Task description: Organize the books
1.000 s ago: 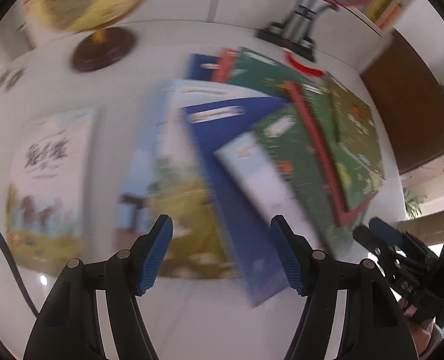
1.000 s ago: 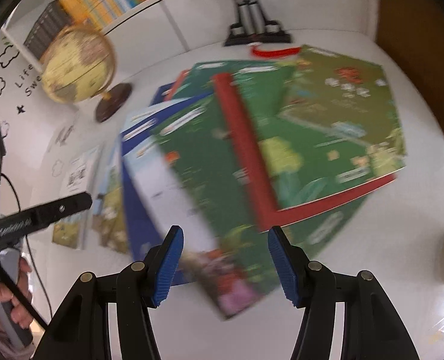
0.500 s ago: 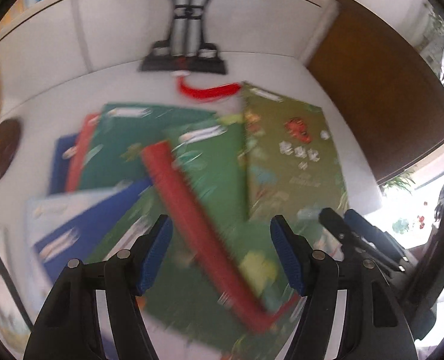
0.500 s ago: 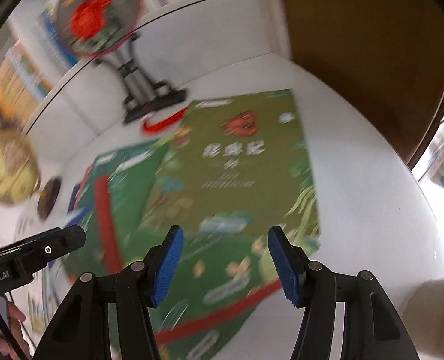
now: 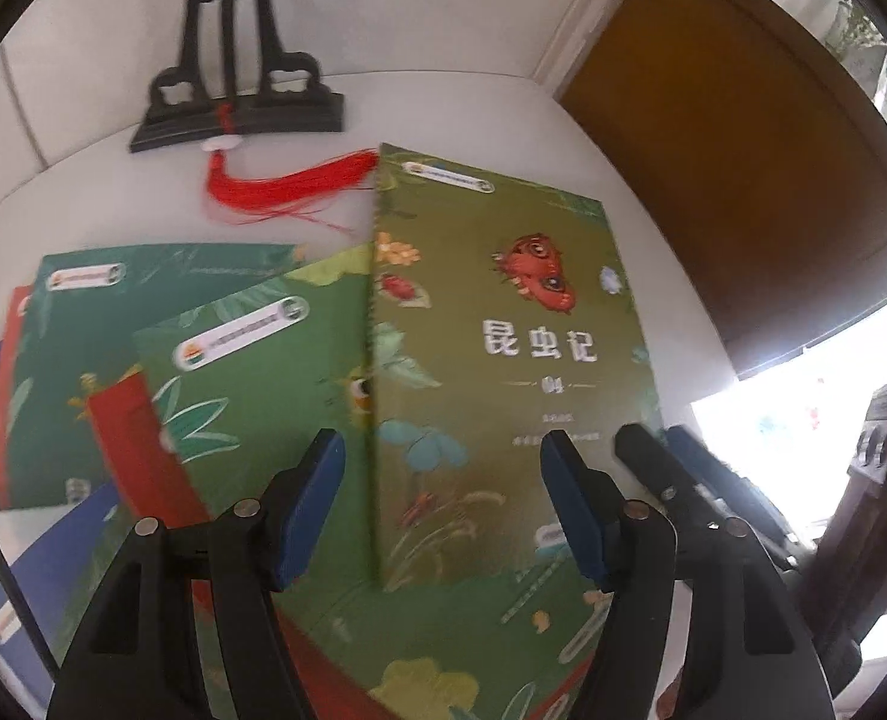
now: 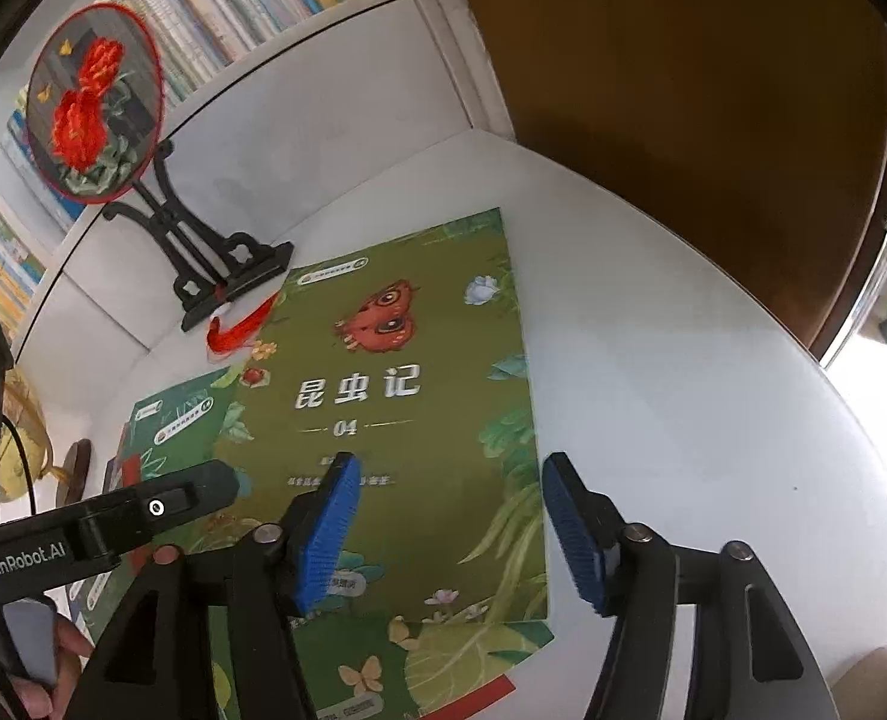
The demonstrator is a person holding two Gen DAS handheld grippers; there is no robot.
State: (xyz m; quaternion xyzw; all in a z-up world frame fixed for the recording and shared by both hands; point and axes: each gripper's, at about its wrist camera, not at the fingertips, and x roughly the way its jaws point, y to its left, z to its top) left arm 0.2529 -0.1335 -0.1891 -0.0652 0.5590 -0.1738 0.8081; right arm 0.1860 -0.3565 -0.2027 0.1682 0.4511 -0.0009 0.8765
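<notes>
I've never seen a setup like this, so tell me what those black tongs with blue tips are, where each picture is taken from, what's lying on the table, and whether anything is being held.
A person holds a hand-held gripper in each hand, with no robot arm. Each picture comes from a camera on one gripper, looking along its blue-padded jaws. The left gripper is open. The right gripper has its jaws opening. Neither holds anything.

On the white table lies a fanned pile of picture books. Topmost is an olive-green book with a red insect on its cover; darker green books and a blue book lie partly beneath. Behind stand a black stand and a red tassel.
</notes>
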